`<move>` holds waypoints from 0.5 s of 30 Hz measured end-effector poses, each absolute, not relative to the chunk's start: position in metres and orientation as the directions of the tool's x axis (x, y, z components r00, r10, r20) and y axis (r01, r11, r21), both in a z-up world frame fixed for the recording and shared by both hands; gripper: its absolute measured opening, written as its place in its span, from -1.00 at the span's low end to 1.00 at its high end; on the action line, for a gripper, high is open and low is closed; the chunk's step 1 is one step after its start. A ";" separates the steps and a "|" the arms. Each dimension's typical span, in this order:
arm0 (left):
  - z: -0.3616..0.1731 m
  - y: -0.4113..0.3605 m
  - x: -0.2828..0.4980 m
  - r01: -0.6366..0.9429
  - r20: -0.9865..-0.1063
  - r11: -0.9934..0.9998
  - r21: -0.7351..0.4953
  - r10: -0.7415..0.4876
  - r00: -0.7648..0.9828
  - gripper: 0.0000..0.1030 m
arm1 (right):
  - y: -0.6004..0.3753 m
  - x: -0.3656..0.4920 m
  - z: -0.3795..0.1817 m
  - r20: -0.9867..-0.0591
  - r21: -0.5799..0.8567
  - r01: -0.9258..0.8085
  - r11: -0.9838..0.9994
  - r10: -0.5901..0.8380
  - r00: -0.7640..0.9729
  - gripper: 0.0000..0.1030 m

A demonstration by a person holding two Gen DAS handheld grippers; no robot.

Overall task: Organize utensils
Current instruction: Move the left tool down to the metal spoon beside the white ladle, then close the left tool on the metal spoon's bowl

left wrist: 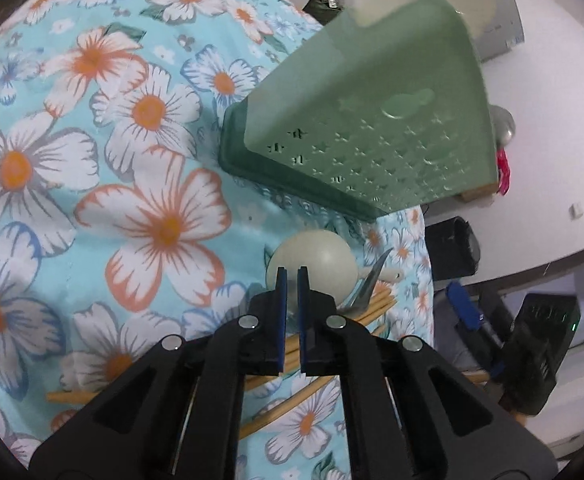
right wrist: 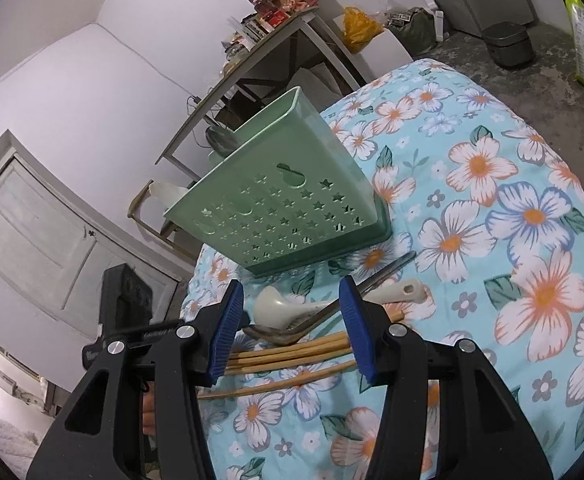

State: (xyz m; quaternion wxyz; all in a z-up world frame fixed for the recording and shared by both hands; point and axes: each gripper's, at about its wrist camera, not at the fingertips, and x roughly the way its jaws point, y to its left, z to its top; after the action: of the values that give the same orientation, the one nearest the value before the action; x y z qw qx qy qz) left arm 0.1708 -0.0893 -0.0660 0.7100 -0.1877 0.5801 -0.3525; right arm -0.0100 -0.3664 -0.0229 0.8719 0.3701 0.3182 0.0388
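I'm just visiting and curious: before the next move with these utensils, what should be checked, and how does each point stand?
1. Green holder upright on the cloth: ok.
2. Left gripper shut: ok; what it holds: cannot tell.
3. Right gripper open, nothing clamped: ok.
4. Chopsticks within its reach: ok.
5. Spoon and fork tangled together: not ok.
6. Room inside holder: cannot tell.

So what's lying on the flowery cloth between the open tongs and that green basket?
In the right wrist view, bamboo chopsticks, a metal spoon and a cream ladle lie between the right tongs and the green basket.
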 end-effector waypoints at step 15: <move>-0.063 -0.058 0.169 0.253 -0.706 0.726 -0.639 -0.685 0.182 -0.82 | -0.276 0.025 -0.029 -0.691 0.309 -0.059 0.949 0.266 0.672 -0.08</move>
State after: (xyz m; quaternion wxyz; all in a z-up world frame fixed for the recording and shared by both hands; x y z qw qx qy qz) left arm 0.1691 -0.0579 -0.0628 0.7438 -0.1940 0.5566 -0.3150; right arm 0.0254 -0.2757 -0.0286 0.9050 0.1313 0.3946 0.0898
